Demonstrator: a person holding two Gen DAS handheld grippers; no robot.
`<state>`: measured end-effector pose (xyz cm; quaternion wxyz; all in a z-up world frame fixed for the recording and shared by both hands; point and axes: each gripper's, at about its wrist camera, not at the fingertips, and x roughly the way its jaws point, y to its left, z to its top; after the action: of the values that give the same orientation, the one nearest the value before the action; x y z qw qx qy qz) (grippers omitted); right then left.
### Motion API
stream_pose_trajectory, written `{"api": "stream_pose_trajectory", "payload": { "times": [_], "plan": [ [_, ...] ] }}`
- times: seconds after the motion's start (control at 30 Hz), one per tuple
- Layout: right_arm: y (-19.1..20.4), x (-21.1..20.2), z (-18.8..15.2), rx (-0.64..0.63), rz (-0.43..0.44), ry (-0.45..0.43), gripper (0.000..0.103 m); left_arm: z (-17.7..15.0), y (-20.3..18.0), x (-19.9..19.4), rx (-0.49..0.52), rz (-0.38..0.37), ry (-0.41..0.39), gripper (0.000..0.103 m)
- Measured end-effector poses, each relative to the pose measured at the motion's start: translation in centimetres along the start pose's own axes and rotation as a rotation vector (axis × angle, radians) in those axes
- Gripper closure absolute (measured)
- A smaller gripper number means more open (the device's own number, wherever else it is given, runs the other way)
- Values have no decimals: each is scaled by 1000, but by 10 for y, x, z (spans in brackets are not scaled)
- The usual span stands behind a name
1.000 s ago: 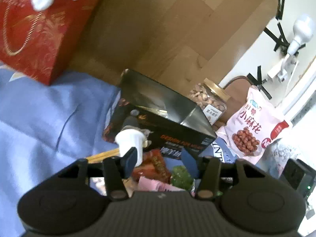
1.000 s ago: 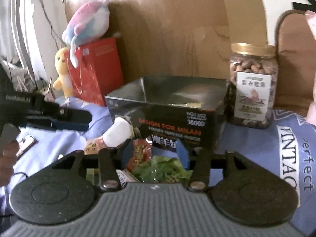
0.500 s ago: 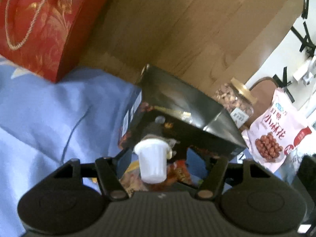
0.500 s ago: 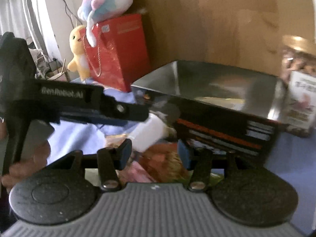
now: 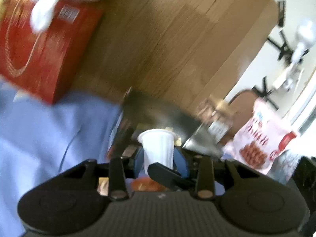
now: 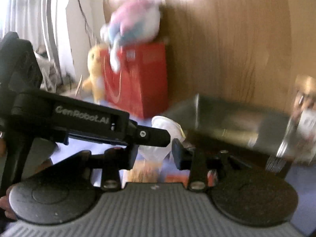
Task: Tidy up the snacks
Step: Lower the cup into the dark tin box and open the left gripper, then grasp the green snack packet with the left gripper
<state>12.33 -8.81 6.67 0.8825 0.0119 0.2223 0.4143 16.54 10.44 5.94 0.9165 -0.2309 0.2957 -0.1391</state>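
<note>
A small white plastic cup [image 5: 158, 144] stands rim-up between the blue pads of my left gripper [image 5: 159, 158]. The jaws are closing and both pads lie against its sides. In the right wrist view the same cup [image 6: 165, 124] hangs tilted in front of the open dark box [image 6: 237, 110]. The left gripper's finger [image 6: 150, 135] crosses it. My right gripper [image 6: 155, 154] has the cup's lower part between its closing jaws. Its right pad stands just off the cup and its left pad is hidden. One right finger [image 5: 165, 174] shows under the cup. Orange snack packets [image 5: 146, 184] lie below.
A red gift bag [image 5: 39, 49] with a plush toy [image 6: 134, 19] on it stands at the back left against the wooden board. A nut jar [image 5: 215, 114] and a pink peanut bag [image 5: 260, 138] sit right of the box. Blue cloth [image 5: 39, 138] covers the surface.
The left jaws have narrowed onto the white cup and it has risen a little. The right gripper has swung left towards the cup with its jaws narrowing. Both views are now blurred.
</note>
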Motion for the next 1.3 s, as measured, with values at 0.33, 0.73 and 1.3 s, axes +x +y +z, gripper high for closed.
{"api": "stream_pose_trajectory", "payload": {
  "times": [0.33,0.73,1.3],
  "plan": [
    [-55,56,35,159,-58,55,50,40,-7,71,28,84,48,60],
    [-74,-32,-5,253,-15,21,50,-7,11,0,-8,3,40,50],
    [-61,-131,-107,303,-228,137,32,-100,-56,17,19,-247,338,50]
  ]
}}
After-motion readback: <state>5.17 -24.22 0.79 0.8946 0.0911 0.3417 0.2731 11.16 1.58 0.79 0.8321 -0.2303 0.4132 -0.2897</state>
